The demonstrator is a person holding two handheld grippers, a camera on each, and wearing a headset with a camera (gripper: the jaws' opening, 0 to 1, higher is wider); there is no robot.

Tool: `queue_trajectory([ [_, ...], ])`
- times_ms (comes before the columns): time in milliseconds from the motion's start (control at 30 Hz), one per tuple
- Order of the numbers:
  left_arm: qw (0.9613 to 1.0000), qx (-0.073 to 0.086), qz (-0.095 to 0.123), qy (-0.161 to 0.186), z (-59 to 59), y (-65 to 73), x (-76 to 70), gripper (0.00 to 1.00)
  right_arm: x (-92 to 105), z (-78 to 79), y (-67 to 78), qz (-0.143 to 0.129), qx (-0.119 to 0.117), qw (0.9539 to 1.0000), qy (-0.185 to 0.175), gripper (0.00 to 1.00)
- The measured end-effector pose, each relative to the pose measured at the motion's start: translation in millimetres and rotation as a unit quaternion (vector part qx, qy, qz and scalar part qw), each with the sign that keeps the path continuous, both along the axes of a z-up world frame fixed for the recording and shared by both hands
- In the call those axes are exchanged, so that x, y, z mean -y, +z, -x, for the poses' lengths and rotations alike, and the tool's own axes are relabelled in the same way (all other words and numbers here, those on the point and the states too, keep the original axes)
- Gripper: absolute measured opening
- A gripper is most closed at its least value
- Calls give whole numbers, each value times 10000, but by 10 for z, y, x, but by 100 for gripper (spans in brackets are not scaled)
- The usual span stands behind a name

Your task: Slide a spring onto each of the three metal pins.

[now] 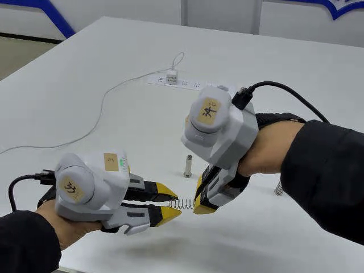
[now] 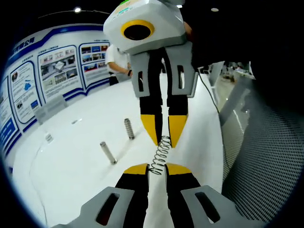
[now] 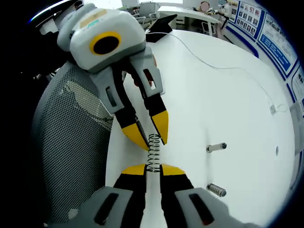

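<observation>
Nearest the person, the left gripper (image 1: 175,204) and right gripper (image 1: 199,203) meet tip to tip. Each is nipped almost closed on 1 end of the spring (image 1: 183,203), held clear above the table (image 1: 114,114). This is prob. a handover, to re-grip and free 1 end. The left lies level, pointing right; the right wrist is bent, jaws angled down-left. Farther off a bare pin (image 1: 188,165) stands upright. At right is a 2nd pin (image 1: 278,189), already w/ a spring.

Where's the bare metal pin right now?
Head view: the bare metal pin stands upright on the white table, beyond the small coil spring held between the left gripper and right gripper.
</observation>
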State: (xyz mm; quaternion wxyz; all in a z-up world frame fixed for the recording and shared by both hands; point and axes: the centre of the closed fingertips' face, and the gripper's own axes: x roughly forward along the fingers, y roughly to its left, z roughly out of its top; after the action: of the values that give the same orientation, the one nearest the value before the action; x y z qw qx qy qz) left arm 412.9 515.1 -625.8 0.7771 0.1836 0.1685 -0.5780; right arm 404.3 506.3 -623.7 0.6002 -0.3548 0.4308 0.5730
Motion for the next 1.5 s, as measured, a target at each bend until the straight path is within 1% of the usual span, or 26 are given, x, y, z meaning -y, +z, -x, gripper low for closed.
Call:
queue_trajectory([
  [133,10000,-1,-17,3,-2,-4,-3,13,-31,-5,78,-59,78,9999,23,11],
  [233,10000,-68,-13,25,-3,-9,-8,12,-68,-8,137,-143,125,9998,42,11],
  [300,10000,-85,4,41,-6,-7,-9,11,-92,-11,172,-186,180,9996,58,11],
  [533,9999,-121,73,56,-6,10,-2,11,-215,-8,300,-445,347,9983,134,11],
  [600,9999,-130,90,69,-9,13,-3,11,-242,-21,314,-510,401,9978,145,11],
  [867,9997,-189,157,73,0,22,13,11,-319,-23,360,-669,464,9965,173,11],
  [1133,9996,-198,174,71,3,21,16,11,-356,-9,366,-704,478,9962,193,11],
  [1200,9996,-179,187,96,-10,27,12,11,-349,-15,369,-700,486,9962,181,11],
  [1333,9995,-204,222,116,-17,35,13,12,-333,-21,374,-680,473,9964,156,11],
  [1500,9994,-236,227,149,-22,33,7,15,-318,-30,372,-647,479,9967,143,11],
])
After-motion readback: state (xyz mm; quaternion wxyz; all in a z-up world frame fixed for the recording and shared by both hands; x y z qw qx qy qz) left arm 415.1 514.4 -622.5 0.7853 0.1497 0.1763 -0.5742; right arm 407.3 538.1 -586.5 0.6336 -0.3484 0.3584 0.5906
